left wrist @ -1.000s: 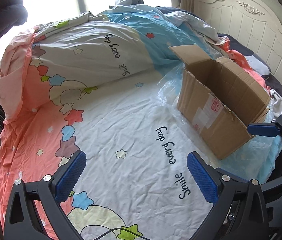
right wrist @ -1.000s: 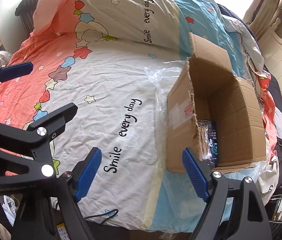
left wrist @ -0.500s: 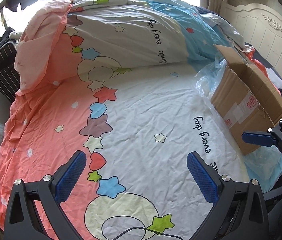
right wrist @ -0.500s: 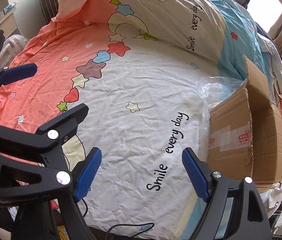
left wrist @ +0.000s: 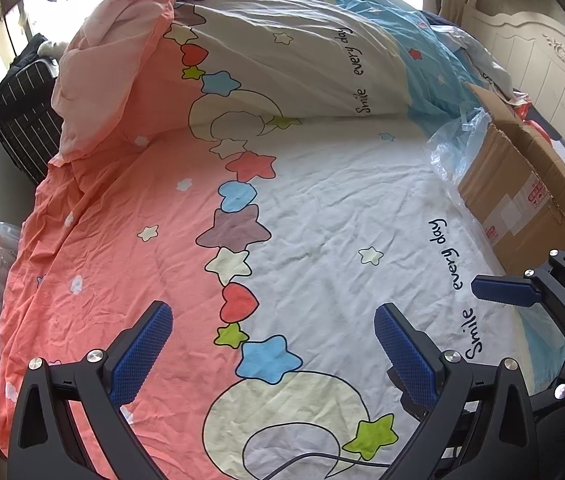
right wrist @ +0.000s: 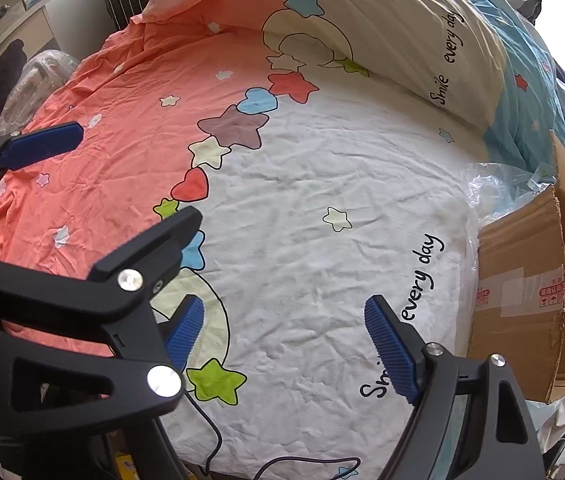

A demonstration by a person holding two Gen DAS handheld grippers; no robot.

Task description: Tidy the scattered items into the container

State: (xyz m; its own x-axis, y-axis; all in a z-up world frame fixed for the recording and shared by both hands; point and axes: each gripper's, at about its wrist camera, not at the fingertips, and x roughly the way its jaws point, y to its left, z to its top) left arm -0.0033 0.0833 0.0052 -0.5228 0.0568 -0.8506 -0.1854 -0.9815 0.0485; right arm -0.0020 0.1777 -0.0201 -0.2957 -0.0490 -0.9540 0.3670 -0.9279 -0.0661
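Both claws, left (left wrist: 270, 344) and right (right wrist: 284, 340), hang spread over the star-print bedsheet (left wrist: 322, 208).

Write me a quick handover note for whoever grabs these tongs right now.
Left tongs: open, empty, over the bedsheet.
Right tongs: open, empty, beside them.
Cardboard box sits at the bed's right edge on a clear plastic bag; its inside is not visible.
No loose items show on the sheet.
Left to do: look into the box and around the bed to confirm nothing remains.
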